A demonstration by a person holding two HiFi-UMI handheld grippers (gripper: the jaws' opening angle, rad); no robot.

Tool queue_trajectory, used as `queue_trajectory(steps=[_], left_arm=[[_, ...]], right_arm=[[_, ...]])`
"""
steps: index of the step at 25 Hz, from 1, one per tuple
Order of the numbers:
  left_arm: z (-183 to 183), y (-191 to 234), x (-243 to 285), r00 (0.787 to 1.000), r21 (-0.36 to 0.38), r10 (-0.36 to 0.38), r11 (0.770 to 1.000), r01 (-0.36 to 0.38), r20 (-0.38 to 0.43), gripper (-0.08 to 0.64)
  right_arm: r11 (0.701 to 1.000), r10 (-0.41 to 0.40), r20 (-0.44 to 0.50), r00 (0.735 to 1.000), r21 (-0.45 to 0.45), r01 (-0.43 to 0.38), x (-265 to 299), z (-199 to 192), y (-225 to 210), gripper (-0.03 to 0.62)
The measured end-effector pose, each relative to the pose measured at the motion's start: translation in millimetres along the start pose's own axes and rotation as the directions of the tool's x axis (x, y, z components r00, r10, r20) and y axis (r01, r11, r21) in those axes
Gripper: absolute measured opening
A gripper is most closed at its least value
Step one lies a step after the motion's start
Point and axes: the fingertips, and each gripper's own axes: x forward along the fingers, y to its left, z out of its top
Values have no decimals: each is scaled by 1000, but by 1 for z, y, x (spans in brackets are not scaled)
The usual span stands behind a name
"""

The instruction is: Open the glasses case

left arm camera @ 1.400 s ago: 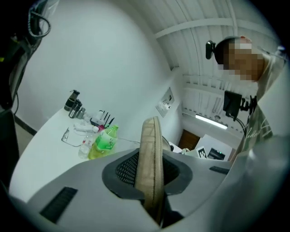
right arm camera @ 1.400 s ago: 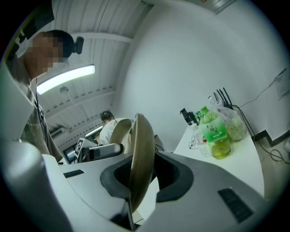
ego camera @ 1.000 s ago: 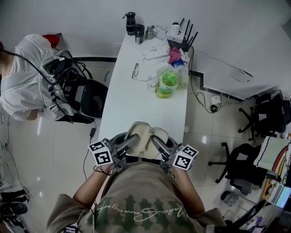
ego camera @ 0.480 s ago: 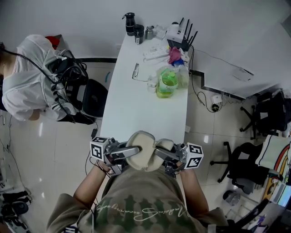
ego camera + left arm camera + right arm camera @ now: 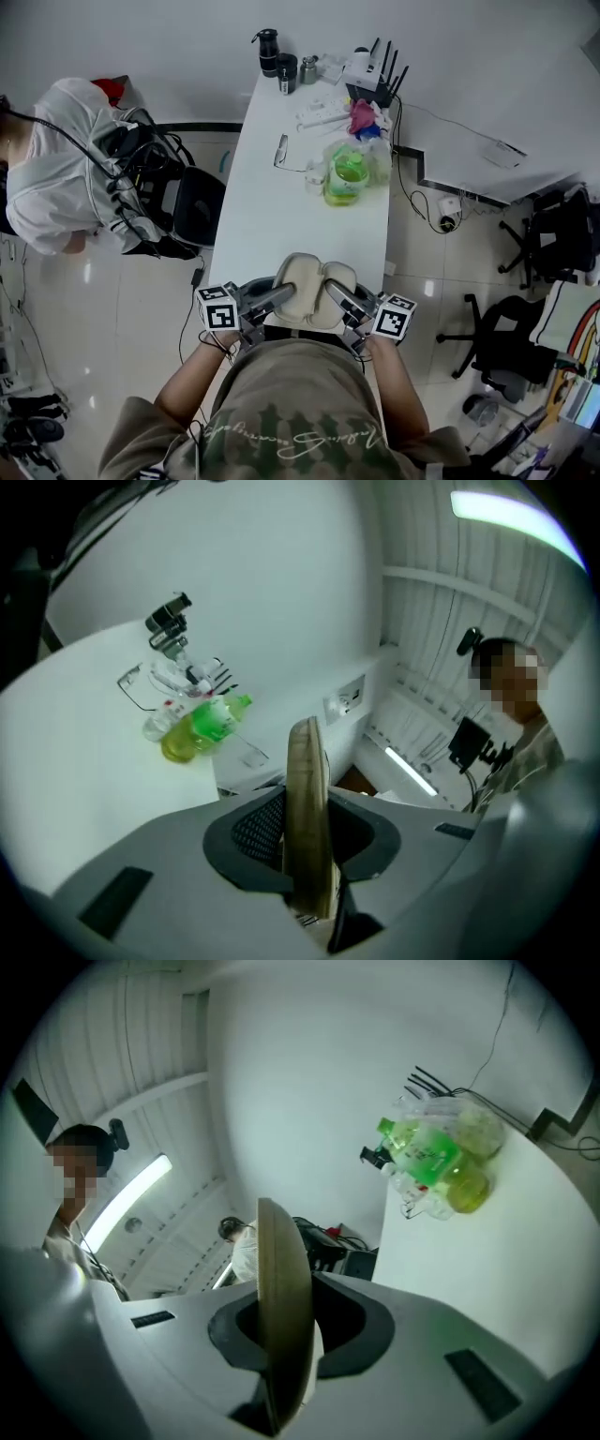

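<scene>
Head view: a beige glasses case [image 5: 314,291] sits at the near end of a long white table [image 5: 272,216], just in front of the person's chest; it shows as two rounded lobes side by side, the left one slightly larger; the left gripper [image 5: 284,294] reaches in from the left onto the left lobe, and the right gripper [image 5: 331,287] comes in from the right onto the right lobe; each carries a cube with square markers near the hand. Farther up the table lie a pair of eyeglasses [image 5: 280,150], a green bottle [image 5: 347,173] in clear wrapping, a power strip [image 5: 319,111], a router [image 5: 370,70] with black antennas and a black flask [image 5: 269,49]; a person in white [image 5: 56,178] bends beside a black office chair [image 5: 192,202] on the left.

Left gripper view: the jaws are clamped on a thin beige shell of the case [image 5: 305,761], which stands on edge between the dark pads and rises above them; the green bottle and the eyeglasses lie well apart on the table beyond.

Right gripper view: the jaws here are likewise closed onto a thin curved beige shell of the case [image 5: 279,1279], seen edge-on and upright between the pads; the green bottle lies far off to the upper right on the white tabletop.
</scene>
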Motion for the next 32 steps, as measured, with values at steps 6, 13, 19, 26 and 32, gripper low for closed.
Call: queue_trajectory(steps=[6, 13, 19, 26, 32], left_arm=[[-22, 9, -20, 995, 120, 83, 990, -77, -48, 123], [-34, -13, -16, 965, 349, 247, 915, -203, -85, 121], [-51, -35, -6, 960, 426, 250, 888, -175, -126, 8], [-34, -31, -32, 961, 424, 259, 884, -197, -93, 8], [-21, -15, -37, 959, 420, 275, 880, -220, -73, 8]], right_arm=[[971, -233, 0, 972, -53, 233, -17, -2, -66, 54], [912, -409, -196, 891, -109, 395, 19, -39, -187, 54], [867, -453, -191, 871, 130, 480, 60, -42, -262, 54], [820, -550, -291, 783, -9, 572, 82, -49, -298, 54], [781, -606, -327, 725, -72, 621, 85, -51, -305, 54]])
